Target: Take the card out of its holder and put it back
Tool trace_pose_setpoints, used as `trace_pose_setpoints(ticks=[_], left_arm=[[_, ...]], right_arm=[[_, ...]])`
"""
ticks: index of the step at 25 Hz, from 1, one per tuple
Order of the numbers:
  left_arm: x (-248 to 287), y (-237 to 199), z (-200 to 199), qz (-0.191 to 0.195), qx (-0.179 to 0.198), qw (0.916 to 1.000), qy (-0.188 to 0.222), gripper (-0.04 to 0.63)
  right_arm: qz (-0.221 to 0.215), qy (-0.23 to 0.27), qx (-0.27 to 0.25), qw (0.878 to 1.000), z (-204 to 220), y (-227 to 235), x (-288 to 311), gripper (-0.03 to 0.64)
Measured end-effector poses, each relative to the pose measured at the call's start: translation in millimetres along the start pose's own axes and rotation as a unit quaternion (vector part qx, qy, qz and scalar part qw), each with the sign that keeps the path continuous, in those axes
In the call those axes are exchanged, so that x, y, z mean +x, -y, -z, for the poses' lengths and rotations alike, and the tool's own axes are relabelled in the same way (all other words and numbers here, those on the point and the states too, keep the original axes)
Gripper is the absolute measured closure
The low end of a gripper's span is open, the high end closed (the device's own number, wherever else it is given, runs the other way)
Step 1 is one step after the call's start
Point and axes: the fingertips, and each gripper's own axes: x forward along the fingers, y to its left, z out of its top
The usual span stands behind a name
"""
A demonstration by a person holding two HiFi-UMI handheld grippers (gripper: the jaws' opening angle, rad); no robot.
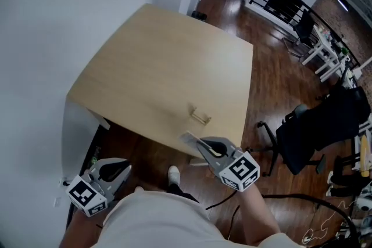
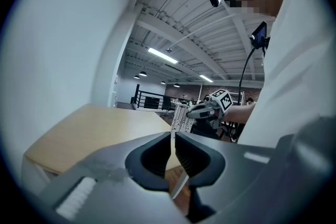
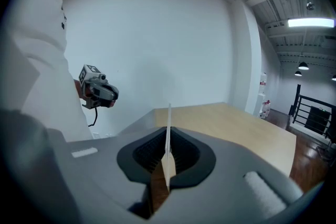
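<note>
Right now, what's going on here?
A person stands at a table with a gripper in each hand. The right gripper is shut on the card, held by the table's near edge. The holder sits on the table, apparently without a card. The left gripper is shut on nothing, low at the person's side.

Pale wood counter, small holder standing near its front edge. The right tongs sit just off that edge, flat card at their tip. The left tongs hang below the counter's front-left corner. A black chair is right of the counter.
</note>
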Motion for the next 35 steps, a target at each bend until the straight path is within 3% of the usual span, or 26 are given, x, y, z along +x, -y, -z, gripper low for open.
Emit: trace_pose_setpoints(ticks=[8, 17, 28, 35], left_arm=[[-47, 12, 22, 0.031, 0.003, 0.9995, -0.007, 0.565], [-73, 24, 49, 0.056, 0.009, 0.9983, -0.014, 0.558], [-78, 26, 51, 0.053, 0.001, 0.9986, -0.005, 0.545], [-63, 16, 44, 0.034, -0.003, 0.9994, -0.005, 0.545]], right_arm=[[-0.007, 0.003, -0.005, 1.000, -20, -97, -11, 0.595], [-0.021, -0.013, -0.011, 1.000, -15, -167, -20, 0.595], [-0.015, -0.002, -0.001, 1.000, -19, -160, -20, 0.595], [-0.010, 0.002, -0.002, 1.000, -17, -116, -20, 0.595]])
